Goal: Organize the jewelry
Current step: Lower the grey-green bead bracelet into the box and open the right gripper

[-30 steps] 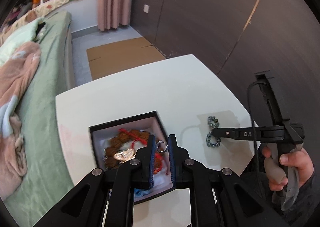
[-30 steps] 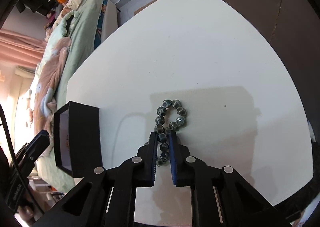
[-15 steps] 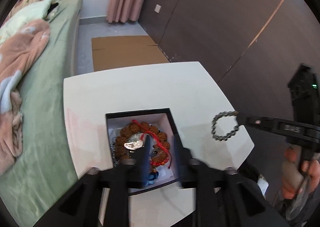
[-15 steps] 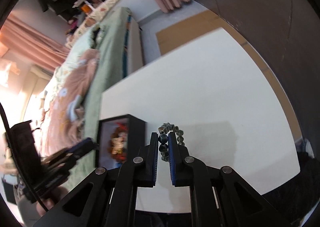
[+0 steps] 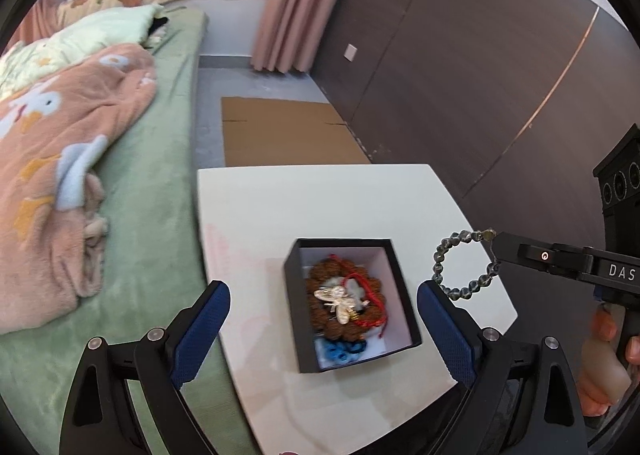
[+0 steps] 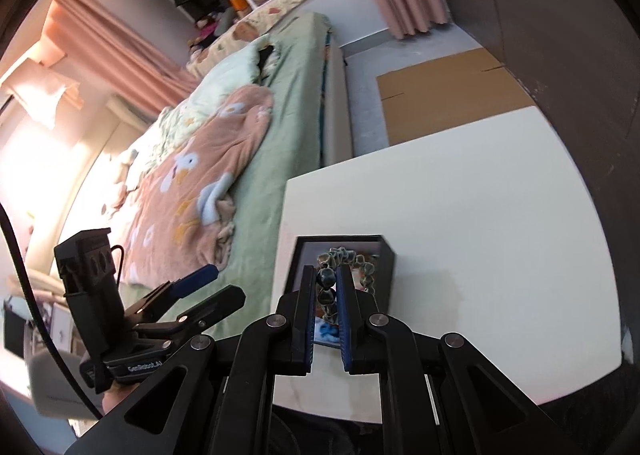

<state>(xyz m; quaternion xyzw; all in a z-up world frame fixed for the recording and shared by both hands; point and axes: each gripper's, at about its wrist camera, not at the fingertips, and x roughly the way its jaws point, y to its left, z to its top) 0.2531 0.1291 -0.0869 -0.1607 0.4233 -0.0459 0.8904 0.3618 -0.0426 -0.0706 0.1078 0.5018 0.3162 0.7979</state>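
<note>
Right gripper (image 6: 325, 287), jaws clenched on a beaded bracelet (image 5: 464, 265), hangs beside the desk's (image 5: 320, 207) jewelry box (image 5: 298, 319); left gripper (image 5: 322, 315) jaws released.

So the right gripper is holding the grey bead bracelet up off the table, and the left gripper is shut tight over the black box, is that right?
Not quite. The left gripper is wide open, one finger on each side of the black box, as the left wrist view shows. The rest holds: the right gripper is shut on the grey bead bracelet, which hangs clear of the white table.

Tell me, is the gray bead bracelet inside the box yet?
Not yet. The bracelet hangs from the right gripper, beside the box.
</note>
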